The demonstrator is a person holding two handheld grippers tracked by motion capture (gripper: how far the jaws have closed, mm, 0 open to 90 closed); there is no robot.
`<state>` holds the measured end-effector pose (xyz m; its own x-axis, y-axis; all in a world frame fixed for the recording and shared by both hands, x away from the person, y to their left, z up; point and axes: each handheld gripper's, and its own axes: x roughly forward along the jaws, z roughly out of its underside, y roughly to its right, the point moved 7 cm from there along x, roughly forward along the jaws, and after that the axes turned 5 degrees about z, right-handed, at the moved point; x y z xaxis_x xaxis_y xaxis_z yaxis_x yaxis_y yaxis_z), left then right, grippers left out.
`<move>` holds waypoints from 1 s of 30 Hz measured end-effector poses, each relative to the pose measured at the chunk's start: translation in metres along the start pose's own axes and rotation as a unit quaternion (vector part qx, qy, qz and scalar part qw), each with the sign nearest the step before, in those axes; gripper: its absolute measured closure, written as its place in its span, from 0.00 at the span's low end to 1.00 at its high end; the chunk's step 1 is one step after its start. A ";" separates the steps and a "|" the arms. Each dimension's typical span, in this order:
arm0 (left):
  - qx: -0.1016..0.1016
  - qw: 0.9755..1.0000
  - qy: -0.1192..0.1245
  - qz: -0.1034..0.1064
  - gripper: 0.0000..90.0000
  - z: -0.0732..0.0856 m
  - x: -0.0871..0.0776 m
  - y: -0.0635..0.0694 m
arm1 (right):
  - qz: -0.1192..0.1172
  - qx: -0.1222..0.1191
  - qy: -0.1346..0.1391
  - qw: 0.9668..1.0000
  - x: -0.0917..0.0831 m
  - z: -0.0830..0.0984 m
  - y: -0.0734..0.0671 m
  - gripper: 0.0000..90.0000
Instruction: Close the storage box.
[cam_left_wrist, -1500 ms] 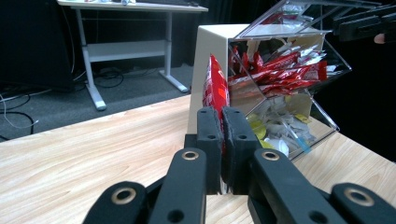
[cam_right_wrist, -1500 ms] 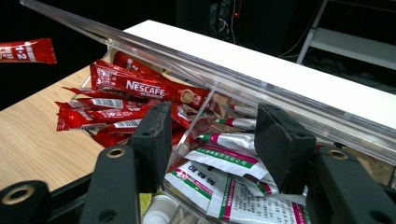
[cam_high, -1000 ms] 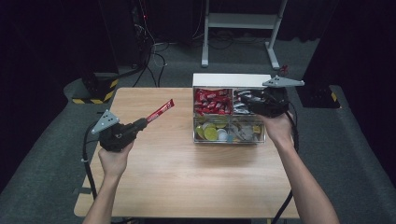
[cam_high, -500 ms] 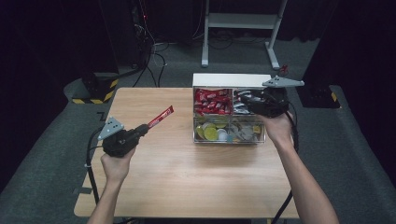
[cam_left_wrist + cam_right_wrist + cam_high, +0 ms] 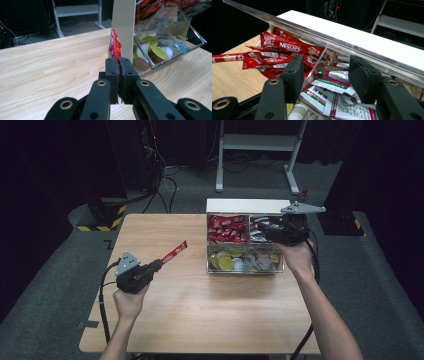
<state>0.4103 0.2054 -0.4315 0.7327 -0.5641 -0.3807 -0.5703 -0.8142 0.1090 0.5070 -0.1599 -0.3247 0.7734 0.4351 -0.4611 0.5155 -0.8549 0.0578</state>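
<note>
I am pinching one red sachet (image 5: 174, 253) tight in my left gripper (image 5: 159, 265) above the table's (image 5: 200, 310) left half, while my right gripper (image 5: 324, 75) is straddling a clear divider, apparently clamped on it, in the four-compartment box (image 5: 247, 206) at the far right edge.

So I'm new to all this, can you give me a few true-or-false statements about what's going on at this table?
1. The left gripper is shut on a red sachet. True.
2. The red sachet lies flat on the table. False: it is held up, clear of the wood.
3. The clear box has several compartments. True.
4. The right gripper holds a yellow capsule. False: its jaws straddle the box's divider wall.
</note>
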 end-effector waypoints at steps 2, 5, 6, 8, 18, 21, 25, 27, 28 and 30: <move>-0.002 1.000 -0.002 0.001 0.96 0.003 0.002 0.000 | 0.000 0.001 0.000 1.000 0.000 0.000 0.000 0.52; -0.007 1.000 -0.005 0.002 0.96 0.008 0.004 0.000 | 0.000 0.002 -0.001 1.000 0.000 0.000 0.000 0.52; -0.010 1.000 -0.004 0.002 0.96 0.009 0.005 0.000 | 0.000 0.001 0.000 1.000 0.000 0.001 0.000 0.52; -0.014 1.000 -0.005 0.001 0.96 0.013 0.007 0.000 | -0.001 0.002 0.000 1.000 0.000 0.001 0.000 0.52; -0.028 0.999 -0.015 -0.007 0.96 0.029 0.016 -0.002 | -0.002 0.001 -0.002 1.000 0.001 0.001 -0.001 0.52; -0.032 0.999 -0.018 -0.006 0.96 0.033 0.019 -0.004 | -0.003 -0.001 -0.002 1.000 0.001 0.002 -0.001 0.52; -0.040 0.999 -0.021 -0.005 0.96 0.039 0.023 -0.005 | -0.003 0.001 -0.002 1.000 0.001 0.002 -0.001 0.52; -0.041 0.999 -0.024 -0.006 0.96 0.042 0.025 -0.005 | -0.003 0.003 -0.003 1.000 0.001 0.002 -0.001 0.52; -0.043 0.999 -0.024 -0.006 0.96 0.043 0.026 -0.006 | -0.003 0.001 -0.002 1.000 0.001 0.001 -0.001 0.52; -0.047 0.999 -0.025 -0.011 0.96 0.047 0.028 -0.007 | -0.003 0.002 -0.002 1.000 0.001 0.002 -0.001 0.52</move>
<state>0.4175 0.2013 -0.4861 0.7243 -0.5401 -0.4285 -0.5153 -0.8370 0.1841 0.5067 -0.1588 -0.3266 0.7689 0.4389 -0.4649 0.5186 -0.8534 0.0520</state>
